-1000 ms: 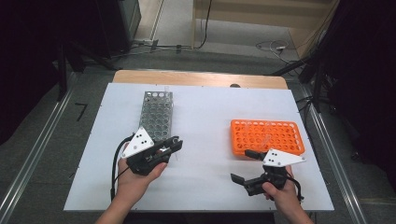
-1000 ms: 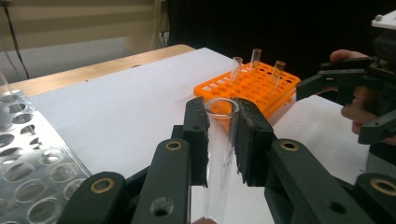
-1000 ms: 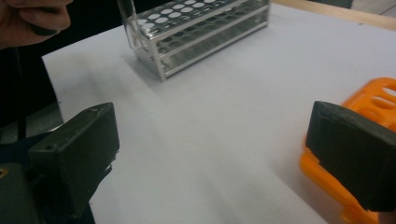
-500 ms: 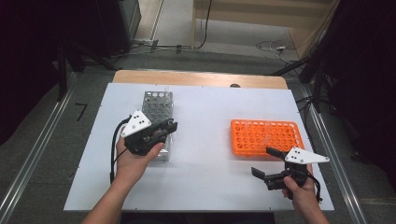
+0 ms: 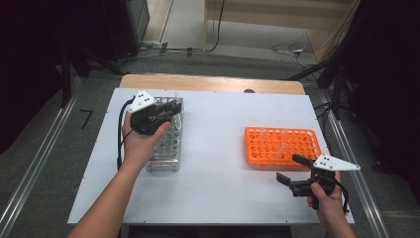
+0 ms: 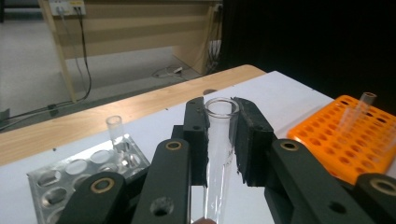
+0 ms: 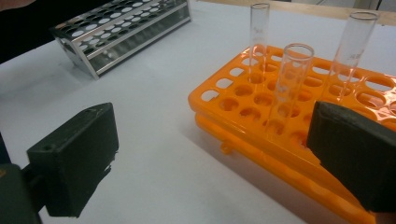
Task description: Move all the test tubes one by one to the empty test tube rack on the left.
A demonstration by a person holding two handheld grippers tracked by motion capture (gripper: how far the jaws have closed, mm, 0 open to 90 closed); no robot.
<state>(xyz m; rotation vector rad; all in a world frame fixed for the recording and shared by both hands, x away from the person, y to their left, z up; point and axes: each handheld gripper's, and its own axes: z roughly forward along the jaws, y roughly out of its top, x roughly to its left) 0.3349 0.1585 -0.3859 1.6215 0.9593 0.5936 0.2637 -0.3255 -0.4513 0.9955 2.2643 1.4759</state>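
From the high view, you are holding your left gripper over the far end of the metal rack, at about ten o'clock on the white table; a second ago it was sitting nearer you, past the rack's near end, so you have been carrying it away from you along the rack. Your right gripper is resting at about five o'clock, just nearer you than the orange rack, and it has slid toward the right edge since then. My reading is that you are bringing a tube to a far slot of the metal rack. In the left gripper view, the jaws are clamping a clear glass test tube between their pads; it is standing upright, open rim up, empty and see-through. Beyond it at nine o'clock, one short tube is standing in the metal rack's corner. In the right gripper view, the jaws are standing wide with nothing between them, and three clear tubes are standing upright in the orange rack at two o'clock.
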